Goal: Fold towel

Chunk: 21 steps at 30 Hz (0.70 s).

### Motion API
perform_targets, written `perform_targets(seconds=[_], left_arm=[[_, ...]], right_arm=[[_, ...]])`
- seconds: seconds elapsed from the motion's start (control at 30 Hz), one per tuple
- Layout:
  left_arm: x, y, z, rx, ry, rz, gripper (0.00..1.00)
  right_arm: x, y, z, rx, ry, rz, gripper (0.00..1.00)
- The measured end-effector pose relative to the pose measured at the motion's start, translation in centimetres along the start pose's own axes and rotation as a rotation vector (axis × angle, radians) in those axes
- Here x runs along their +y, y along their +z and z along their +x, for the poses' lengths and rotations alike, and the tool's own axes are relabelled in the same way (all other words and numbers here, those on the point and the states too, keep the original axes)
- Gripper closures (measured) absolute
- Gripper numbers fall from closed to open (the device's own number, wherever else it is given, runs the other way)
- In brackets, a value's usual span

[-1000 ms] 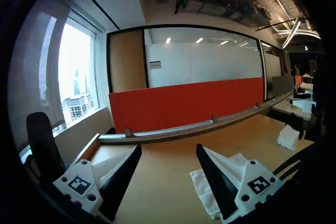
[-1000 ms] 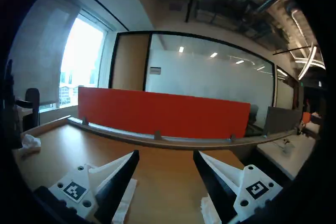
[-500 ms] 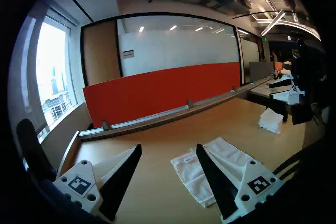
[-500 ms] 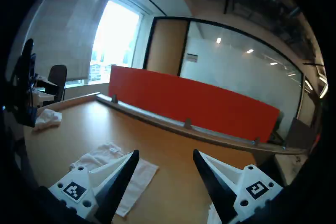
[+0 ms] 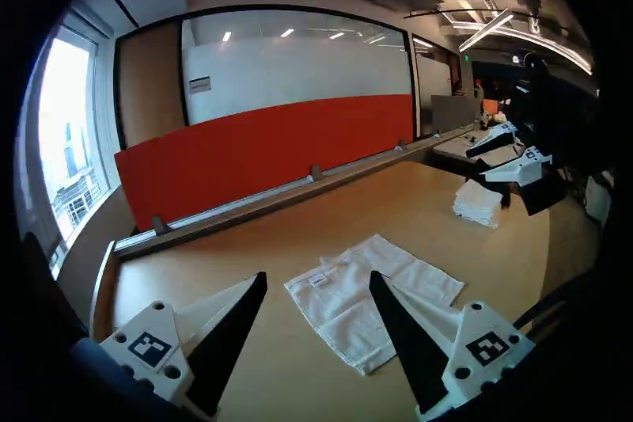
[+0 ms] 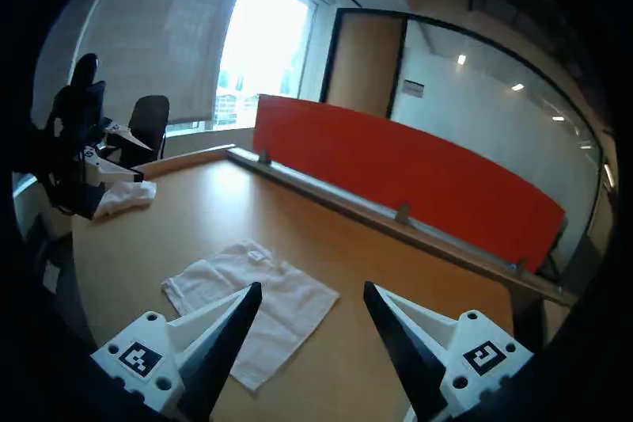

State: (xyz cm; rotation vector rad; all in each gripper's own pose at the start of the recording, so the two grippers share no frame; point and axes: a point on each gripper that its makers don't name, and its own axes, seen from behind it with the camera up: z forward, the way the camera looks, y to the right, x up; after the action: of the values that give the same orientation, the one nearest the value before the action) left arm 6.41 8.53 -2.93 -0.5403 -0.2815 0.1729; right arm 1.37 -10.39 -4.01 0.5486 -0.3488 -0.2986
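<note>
Brown wood covers the big bench (image 5: 380,200). A long orange wall (image 5: 261,145) stands along its far edge, and a bright window (image 6: 261,66) is off to one side. The left tool (image 5: 317,276) is wide open and holds nothing. It hangs up above the bench. The right tool (image 6: 312,286) is wide open too, with nothing between its fingers. A white towel (image 5: 340,307) lies spread out flat on the bench, just in front of both tools. Its small tag (image 5: 318,281) faces up near one edge. A folded white cloth (image 5: 477,203) sits farther off on the bench, well apart from the towel.
</note>
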Motion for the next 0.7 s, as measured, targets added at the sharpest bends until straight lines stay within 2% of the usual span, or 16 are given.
perform_targets(seconds=[0.37,0.7], left_arm=[[1.2,1.0,-2.4,-0.065,0.033,-0.061,0.04],[2.6,2.1,-5.1,-0.109,0.045,-0.088,0.04]], right_arm=[[-1.7,1.1,-2.0,-0.061,-0.049,0.084,0.00],[-3.2,2.5,-4.2,-0.093,-0.053,0.133,0.00]])
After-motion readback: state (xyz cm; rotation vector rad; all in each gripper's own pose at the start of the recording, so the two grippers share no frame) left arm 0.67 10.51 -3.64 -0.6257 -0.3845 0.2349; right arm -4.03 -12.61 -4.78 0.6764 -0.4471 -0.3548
